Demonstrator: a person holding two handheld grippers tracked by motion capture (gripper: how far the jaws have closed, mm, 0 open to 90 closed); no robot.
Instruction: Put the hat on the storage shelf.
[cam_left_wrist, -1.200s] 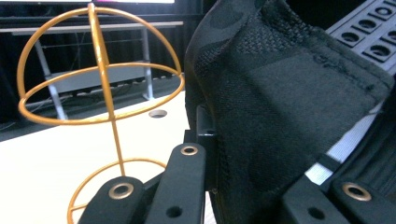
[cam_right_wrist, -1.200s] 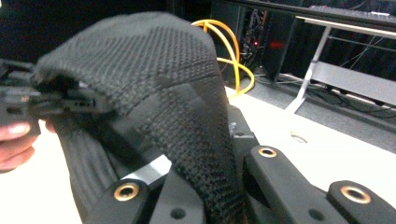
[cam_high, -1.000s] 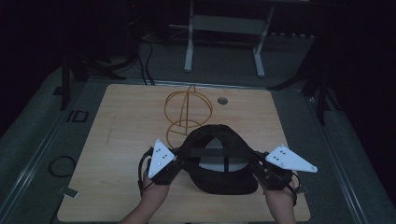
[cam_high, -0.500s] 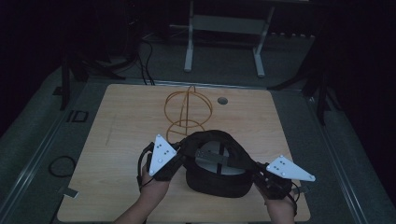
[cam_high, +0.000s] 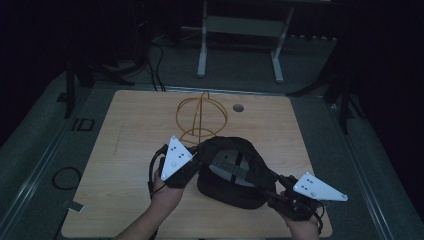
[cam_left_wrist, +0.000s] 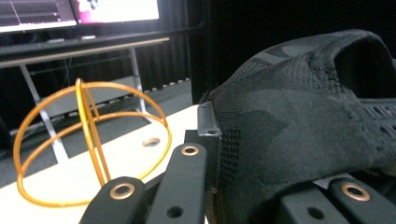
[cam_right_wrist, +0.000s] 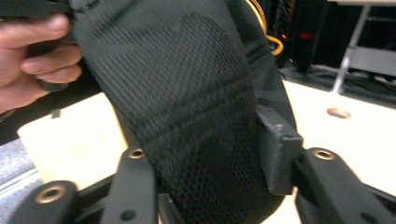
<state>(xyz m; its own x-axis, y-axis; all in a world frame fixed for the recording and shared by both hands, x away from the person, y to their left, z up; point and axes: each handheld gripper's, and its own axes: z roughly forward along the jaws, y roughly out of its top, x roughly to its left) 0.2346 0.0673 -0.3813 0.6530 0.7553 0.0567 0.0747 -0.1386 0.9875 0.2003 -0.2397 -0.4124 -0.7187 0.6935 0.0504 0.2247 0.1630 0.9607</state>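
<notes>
Dark room, pale wooden table (cam_high: 125, 150). High view: black cap (cam_high: 235, 172) at table centre-front, gold wire stand (cam_high: 200, 117) at its 11 o'clock. Left gripper (cam_high: 196, 156) clamps the cap's 9 o'clock edge; right gripper (cam_high: 274, 192) sits at its 4 o'clock edge.

Left gripper view: jaws closed tight on cap fabric (cam_left_wrist: 299, 130); stand (cam_left_wrist: 88, 140) at 9 o'clock.

Right gripper view: jaws have just been opening, now half-wide, cap mesh (cam_right_wrist: 187, 116) between them; pad contact unclear. Hand (cam_right_wrist: 32, 56) at 10 o'clock.

Black mesh cap (cam_right_wrist: 187, 107) between jaws, seemingly loose.
</notes>
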